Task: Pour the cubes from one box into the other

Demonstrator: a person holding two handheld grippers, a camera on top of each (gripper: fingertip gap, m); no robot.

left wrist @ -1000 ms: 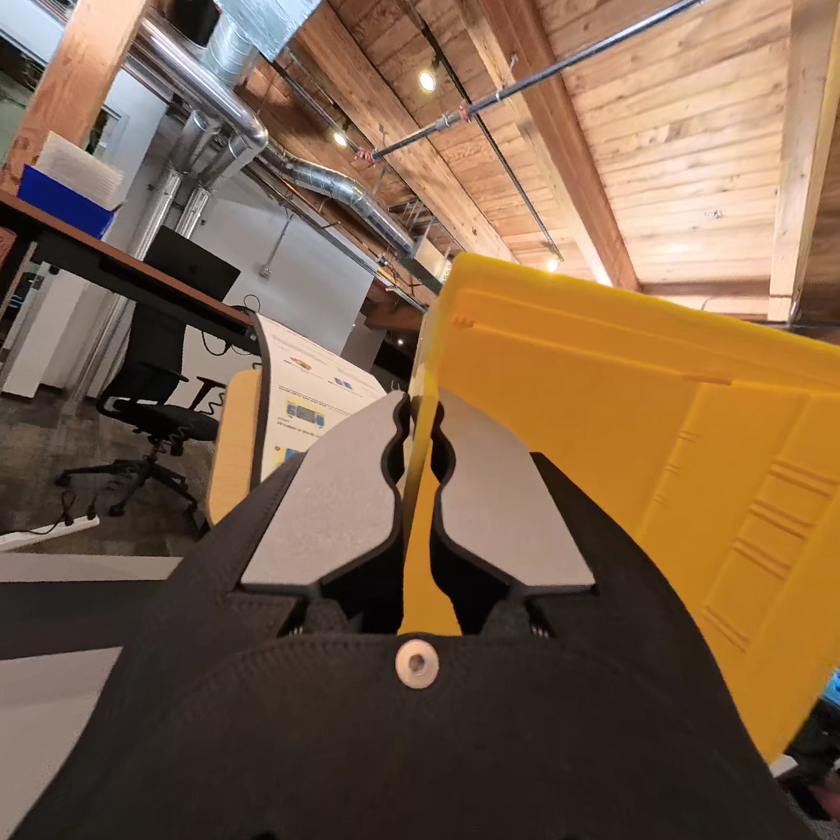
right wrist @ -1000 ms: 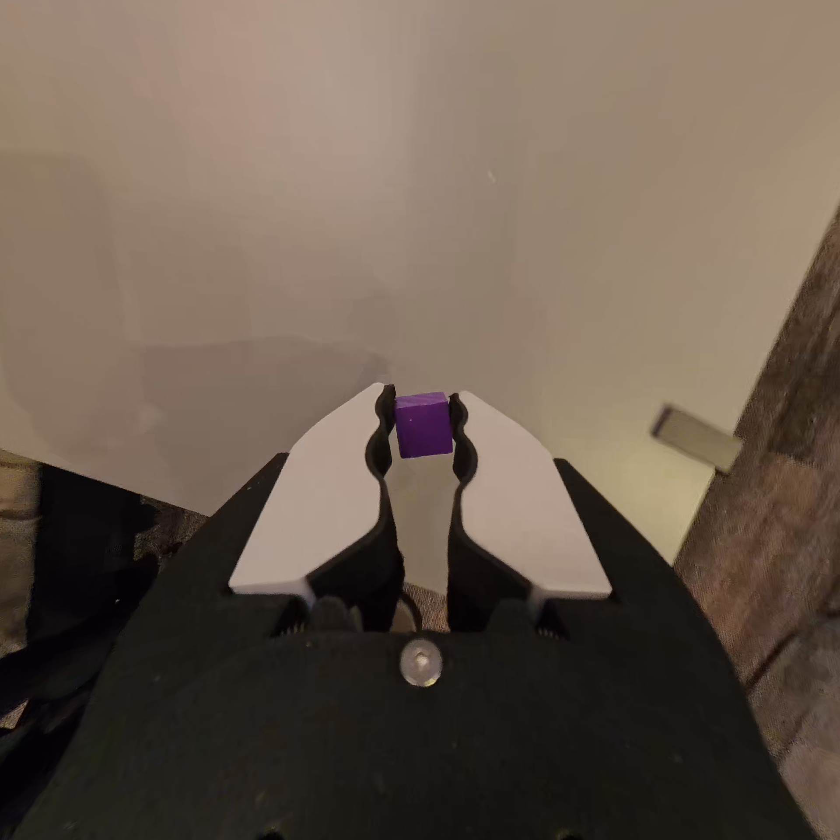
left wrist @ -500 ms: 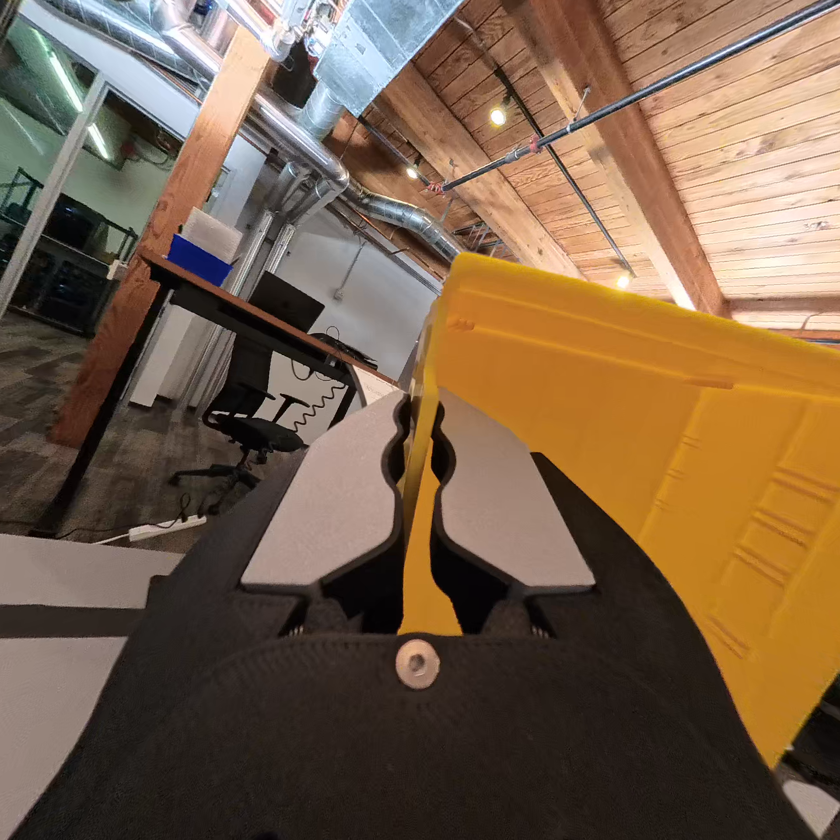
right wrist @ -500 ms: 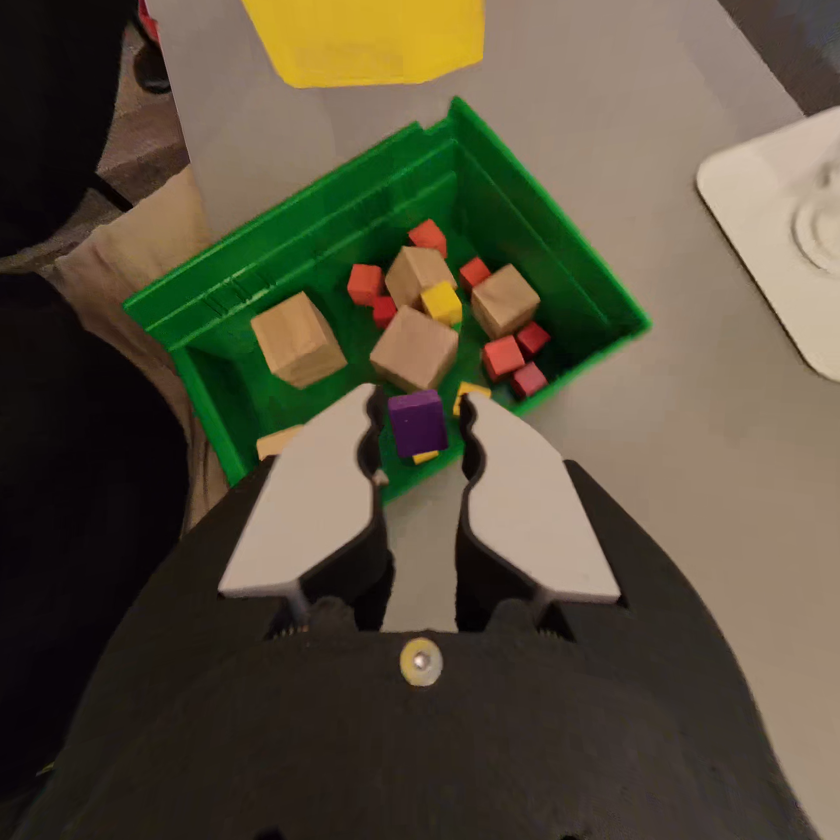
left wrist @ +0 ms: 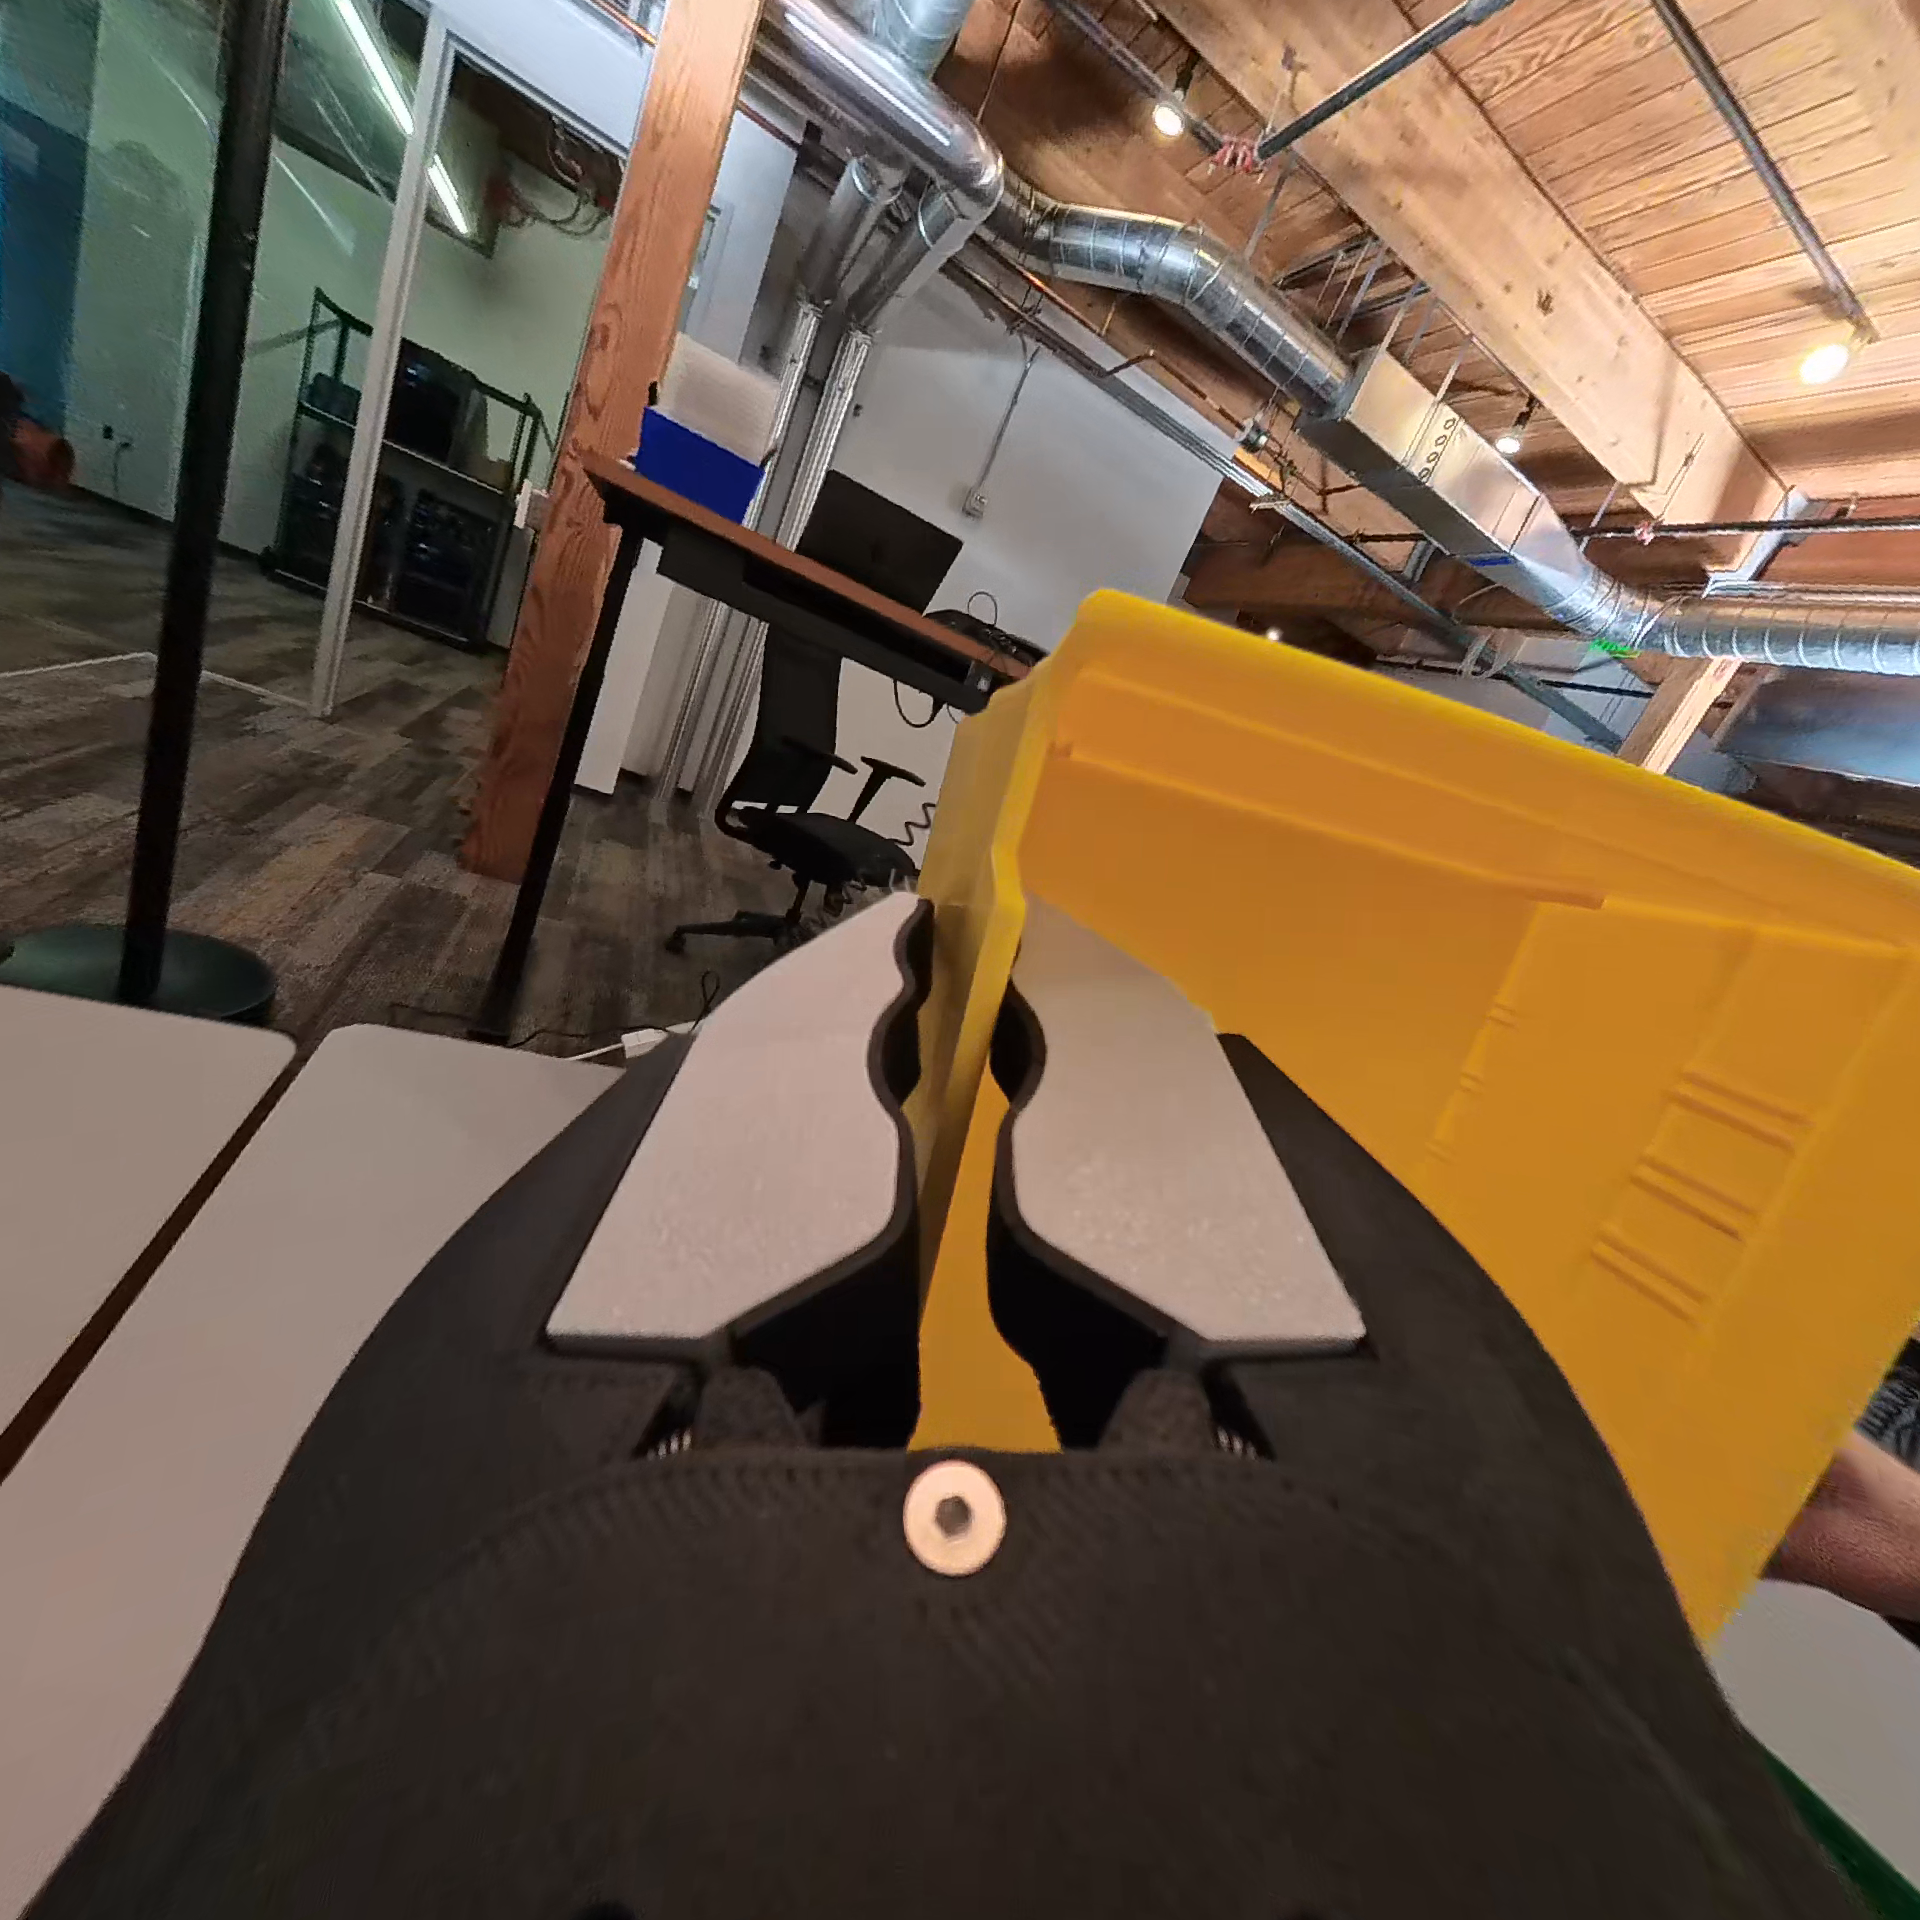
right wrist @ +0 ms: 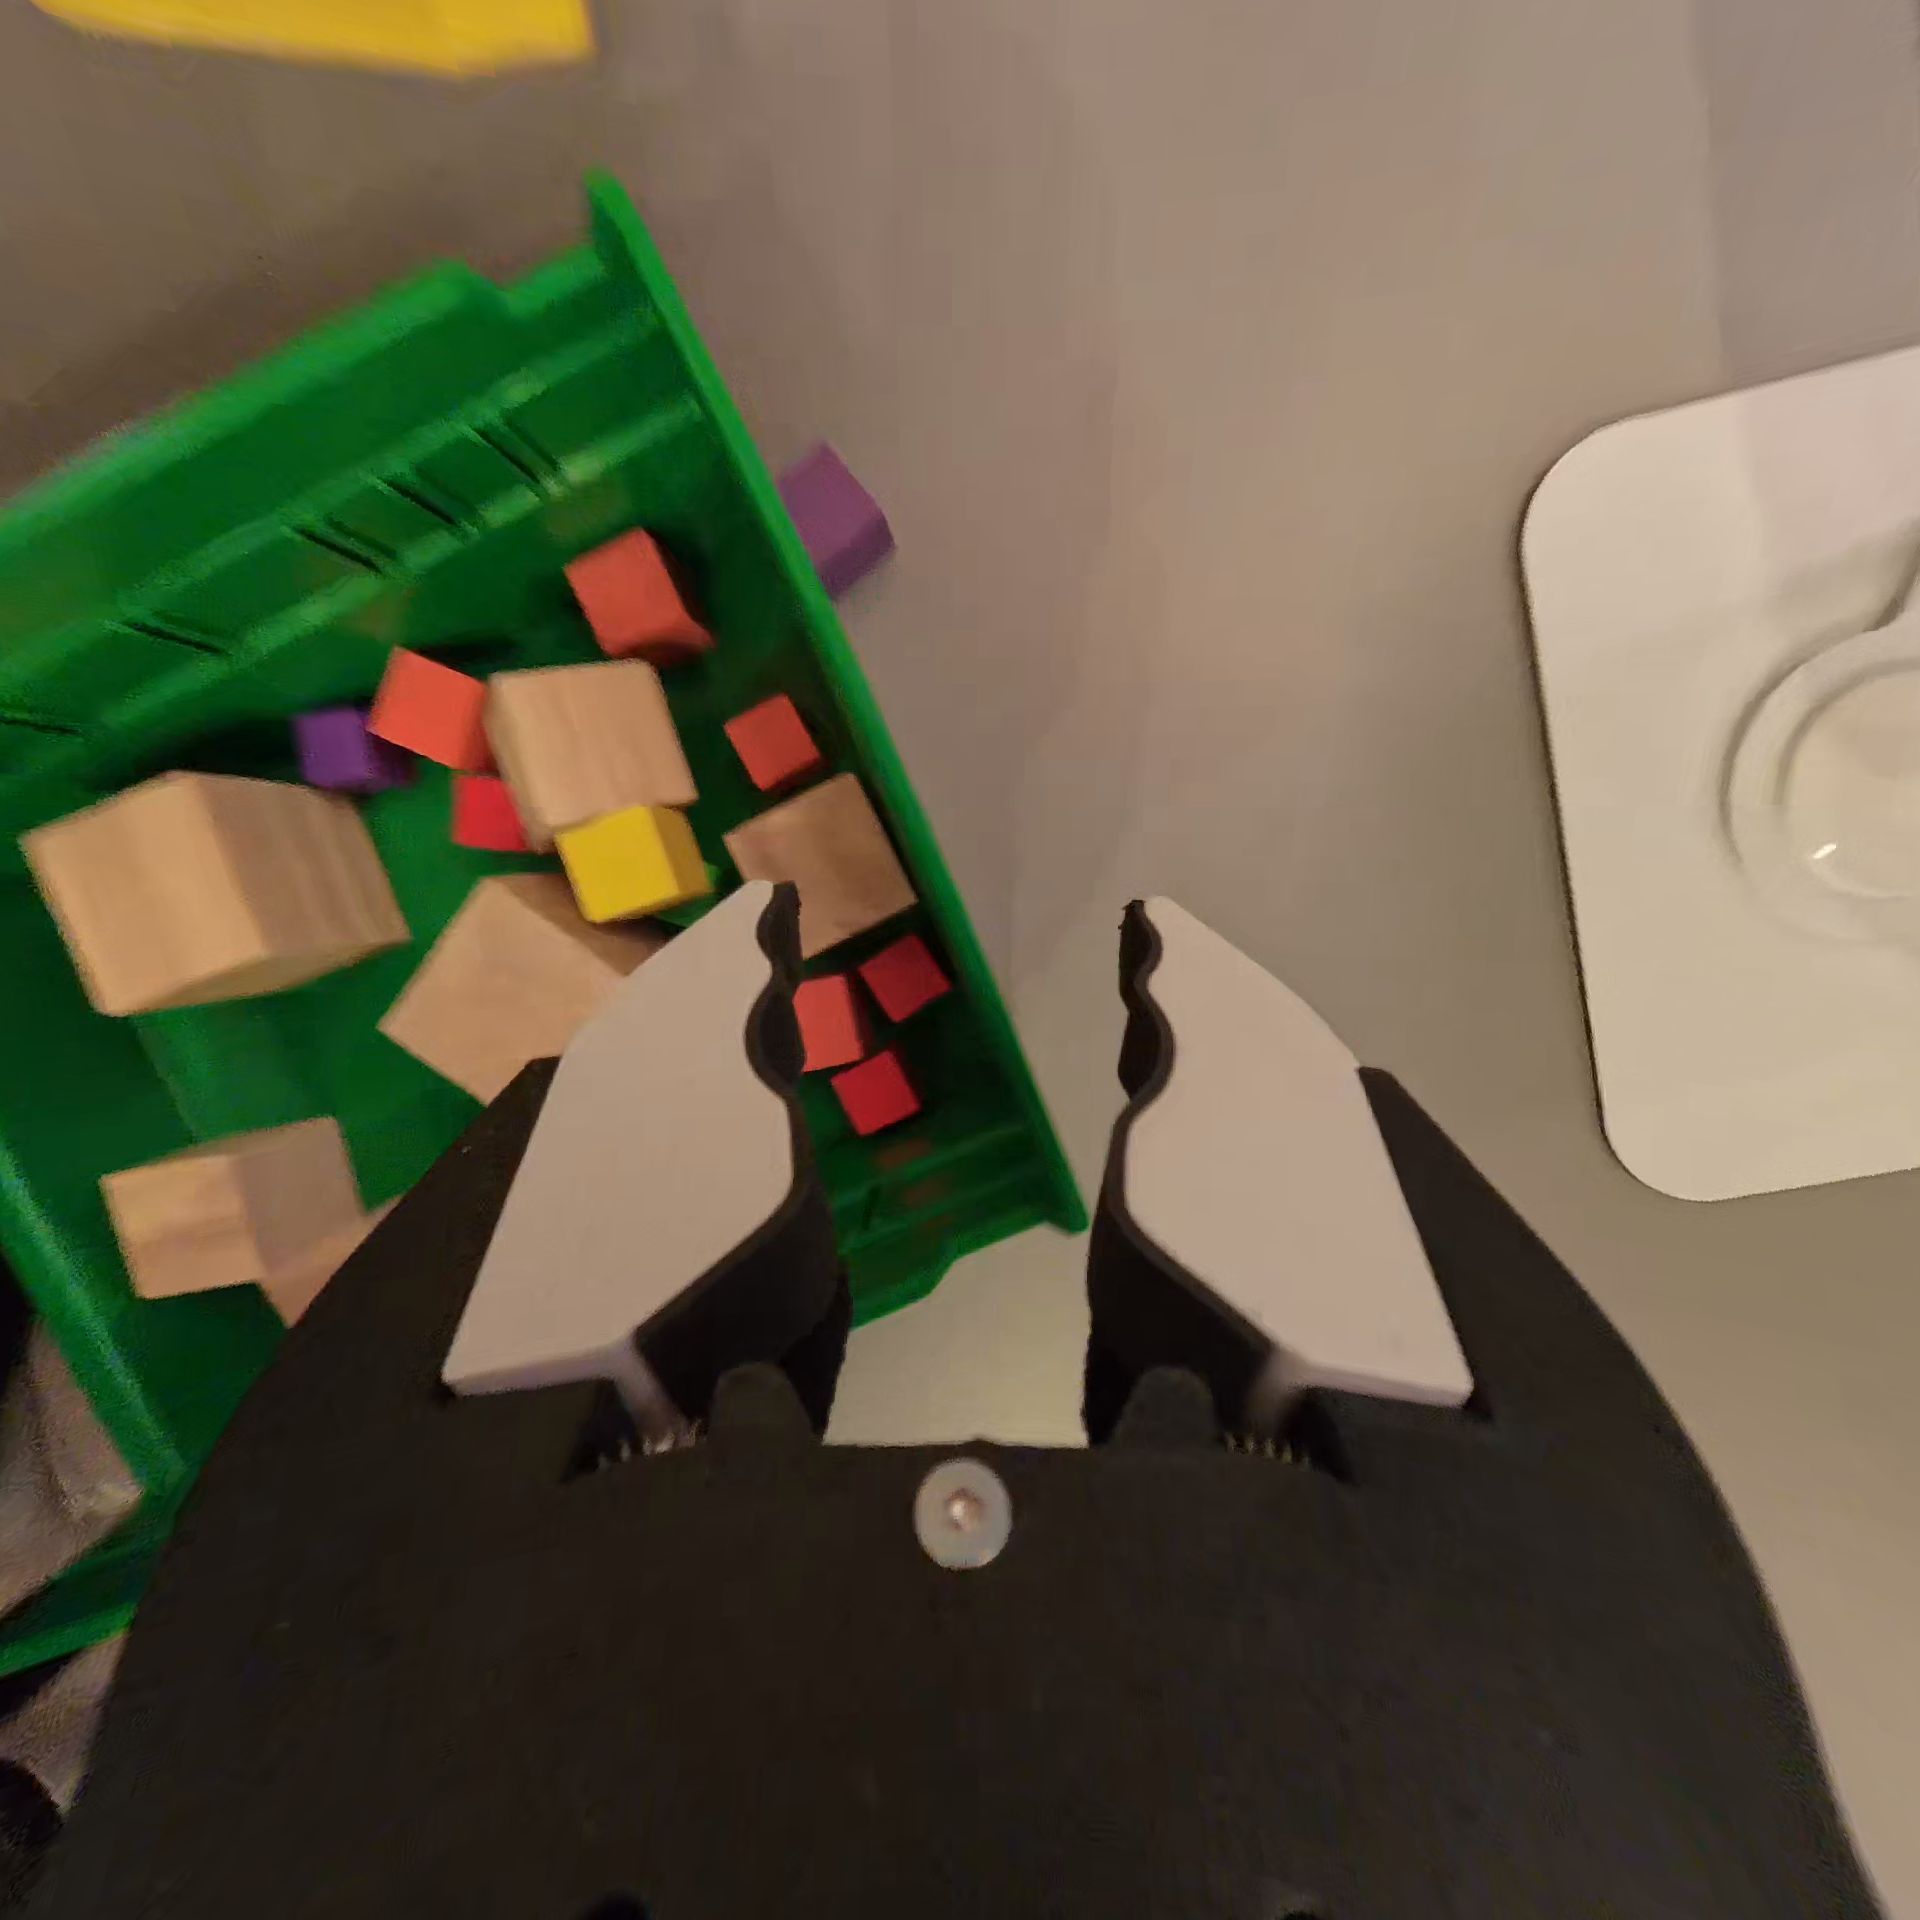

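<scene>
My left gripper (left wrist: 961, 935) is shut on the side wall of the yellow box (left wrist: 1455, 1039) and holds it tilted above the grey table (left wrist: 312, 1195). An edge of the yellow box also shows at the top of the right wrist view (right wrist: 312, 31). My right gripper (right wrist: 961, 914) is open and empty above the near right corner of the green box (right wrist: 312, 499). The green box holds several wooden cubes (right wrist: 208, 894), red cubes (right wrist: 634, 592), a yellow cube (right wrist: 629, 862) and a purple cube (right wrist: 338, 748). Another purple cube (right wrist: 836, 520) lies on the table just outside the green box's right wall.
A white square tray (right wrist: 1714, 1039) with a clear round thing on it lies on the table to the right of the green box. A hand (left wrist: 1860, 1527) shows behind the yellow box. A desk, an office chair (left wrist: 810, 831) and a black pole (left wrist: 197, 520) stand beyond the table.
My right gripper has opened and let go of the purple cube it held over the green box, and it has shifted right. The left gripper has tipped lower, still holding the yellow box.
</scene>
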